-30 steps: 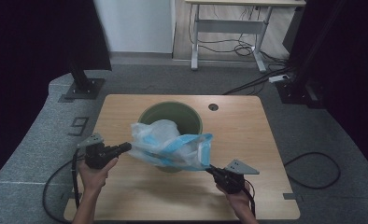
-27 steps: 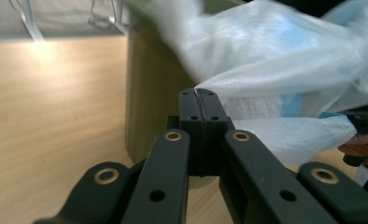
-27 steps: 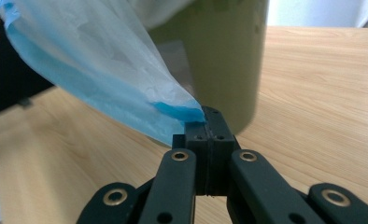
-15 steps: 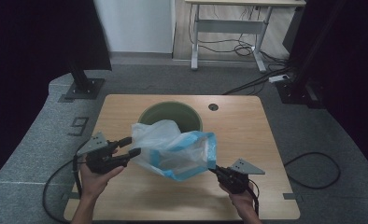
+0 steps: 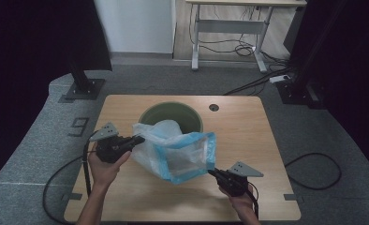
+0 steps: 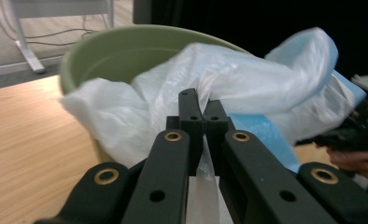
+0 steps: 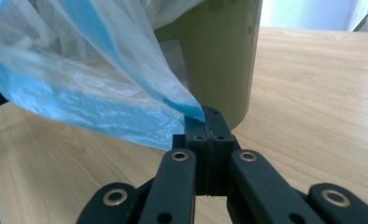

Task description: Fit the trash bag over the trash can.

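Both units are clamped on the blue-and-white plastic bag (image 5: 175, 150): the left hand-held gripper (image 5: 138, 139) has just opened and closed again on the film near the bag's left side, and the right hand-held gripper (image 5: 214, 173) pinches its lower blue corner. The bag hangs stretched between them, above the bench (image 5: 267, 140) and just in front of the green bin (image 5: 171, 115), which stands toward the far edge. Judged step: spreading the bag's mouth to line the bin. The next move calls for lifting the opening over the rim without losing either grip.
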Available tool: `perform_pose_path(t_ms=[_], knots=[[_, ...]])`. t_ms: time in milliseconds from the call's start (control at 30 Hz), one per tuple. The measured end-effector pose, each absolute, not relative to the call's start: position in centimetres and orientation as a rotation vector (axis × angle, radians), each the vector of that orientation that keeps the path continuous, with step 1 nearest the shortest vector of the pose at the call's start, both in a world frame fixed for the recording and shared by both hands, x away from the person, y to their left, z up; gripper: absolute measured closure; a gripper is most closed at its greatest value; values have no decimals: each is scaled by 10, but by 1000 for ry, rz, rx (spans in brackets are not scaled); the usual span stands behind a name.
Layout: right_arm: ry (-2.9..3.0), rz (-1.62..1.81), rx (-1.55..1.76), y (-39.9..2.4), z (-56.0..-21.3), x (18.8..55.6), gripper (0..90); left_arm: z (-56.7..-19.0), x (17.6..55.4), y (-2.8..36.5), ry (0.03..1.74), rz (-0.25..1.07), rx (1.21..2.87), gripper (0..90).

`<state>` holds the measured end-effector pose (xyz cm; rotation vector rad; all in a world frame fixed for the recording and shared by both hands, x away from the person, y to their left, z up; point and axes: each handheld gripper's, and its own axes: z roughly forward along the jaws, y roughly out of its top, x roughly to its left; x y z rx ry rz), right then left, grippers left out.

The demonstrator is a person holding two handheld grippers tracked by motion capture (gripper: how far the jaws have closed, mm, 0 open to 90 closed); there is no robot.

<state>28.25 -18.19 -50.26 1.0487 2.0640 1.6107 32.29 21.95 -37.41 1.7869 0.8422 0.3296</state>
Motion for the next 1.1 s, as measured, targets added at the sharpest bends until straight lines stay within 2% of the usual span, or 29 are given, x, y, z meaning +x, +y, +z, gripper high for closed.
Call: perform_pose_path(t_ms=[400, 933, 1000, 1033, 1100], knots=[[2057, 1589, 1025, -177, -506, 284, 889, -378, 335, 245, 917, 326, 1687, 900], [2085, 1504, 984, -165, -515, 287, 888, -375, 334, 258, 945, 352, 1663, 900], [2072, 1548, 959, -170, -511, 282, 785, -376, 332, 258, 937, 349, 1655, 900], [2052, 1570, 934, -174, -507, 277, 684, -376, 332, 258, 933, 346, 1655, 899], [2013, 1578, 923, -181, -501, 269, 594, -376, 330, 258, 926, 345, 1655, 899]])
